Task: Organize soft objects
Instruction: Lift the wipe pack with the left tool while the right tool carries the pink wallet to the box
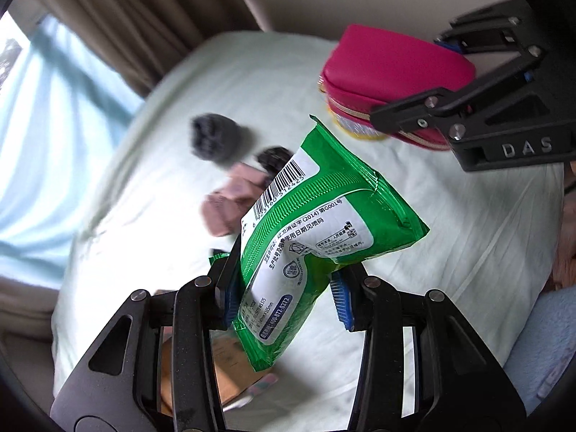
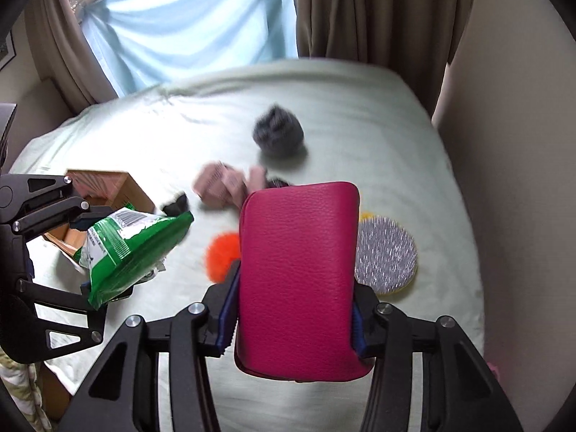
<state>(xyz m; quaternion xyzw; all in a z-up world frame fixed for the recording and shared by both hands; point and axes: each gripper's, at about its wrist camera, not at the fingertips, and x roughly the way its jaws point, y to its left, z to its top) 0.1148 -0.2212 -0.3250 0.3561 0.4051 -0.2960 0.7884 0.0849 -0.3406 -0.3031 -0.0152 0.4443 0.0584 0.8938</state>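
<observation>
My left gripper (image 1: 284,298) is shut on a green and white pack of wipes (image 1: 309,223) and holds it above the bed; the pack also shows at the left of the right wrist view (image 2: 129,248). My right gripper (image 2: 293,309) is shut on a magenta leather pouch (image 2: 298,273), held above the bed; the pouch also shows in the left wrist view (image 1: 392,72). On the pale green bed sheet (image 2: 360,115) lie a grey fuzzy ball (image 2: 277,136), a pink knitted item (image 2: 223,183), a small black item (image 2: 176,205) and an orange pompom (image 2: 221,255).
An open cardboard box (image 2: 108,190) sits on the bed at the left, under the wipes. A round silver and yellow scrub pad (image 2: 388,255) lies right of the pouch. Curtains (image 2: 360,7) and a blue drape (image 2: 187,21) hang behind the bed. A wall (image 2: 522,180) stands at the right.
</observation>
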